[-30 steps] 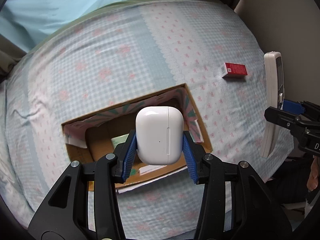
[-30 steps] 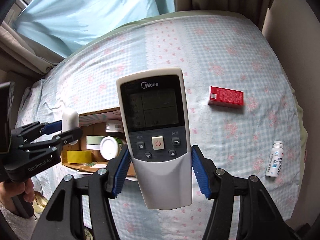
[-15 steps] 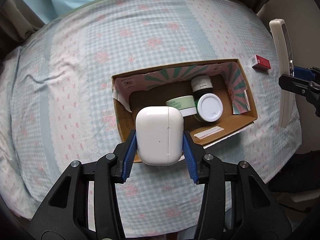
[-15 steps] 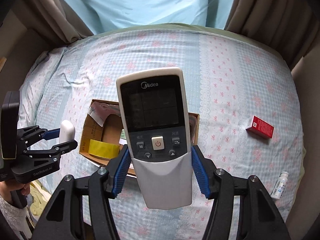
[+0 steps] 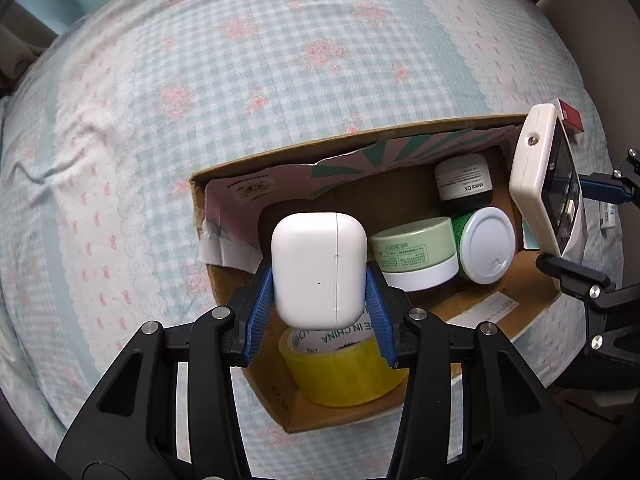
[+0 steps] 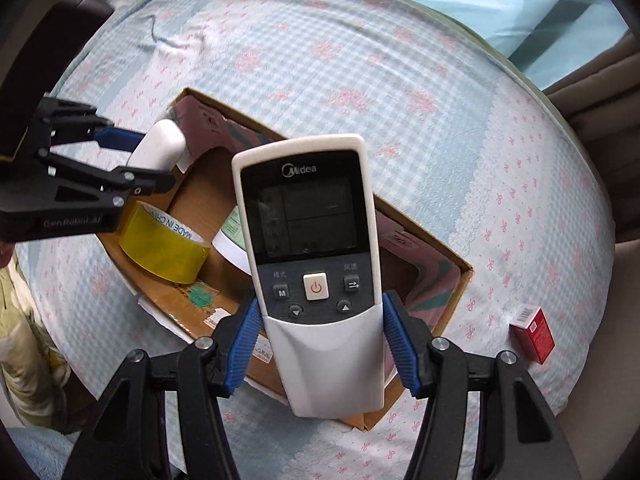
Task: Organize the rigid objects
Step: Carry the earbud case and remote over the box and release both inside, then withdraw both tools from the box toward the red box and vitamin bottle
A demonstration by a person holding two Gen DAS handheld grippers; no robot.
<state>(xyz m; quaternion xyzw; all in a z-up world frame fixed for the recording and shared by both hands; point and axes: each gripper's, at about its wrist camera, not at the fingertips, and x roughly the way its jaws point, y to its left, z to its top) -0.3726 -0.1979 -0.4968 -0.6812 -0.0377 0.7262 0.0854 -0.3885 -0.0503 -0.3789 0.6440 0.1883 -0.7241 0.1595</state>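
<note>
At the bottom centre of the left wrist view, the left gripper [image 5: 319,292] points forward and down over the near end of the cardboard box [image 5: 360,420], its blue pads [image 5: 256,300] clamped on the sides of a white earbud case [image 5: 318,268] held upright above the box. Just below the case, a roll of yellow tape [image 5: 340,376] lies in the box's near corner. Further in, toward the right of the frame, a pale green jar [image 5: 416,250], a white-lidded jar [image 5: 486,244] and a dark jar [image 5: 464,182] stand together. At the right edge, the right gripper [image 6: 320,332] reaches in over the box's right end, gripping the lower body of a white remote control [image 6: 312,240] that stands with its screen end up. A red carton [image 6: 534,334] lies on the checked bedspread [image 5: 200,80] beyond the box, at the lower right of the right wrist view.
</note>
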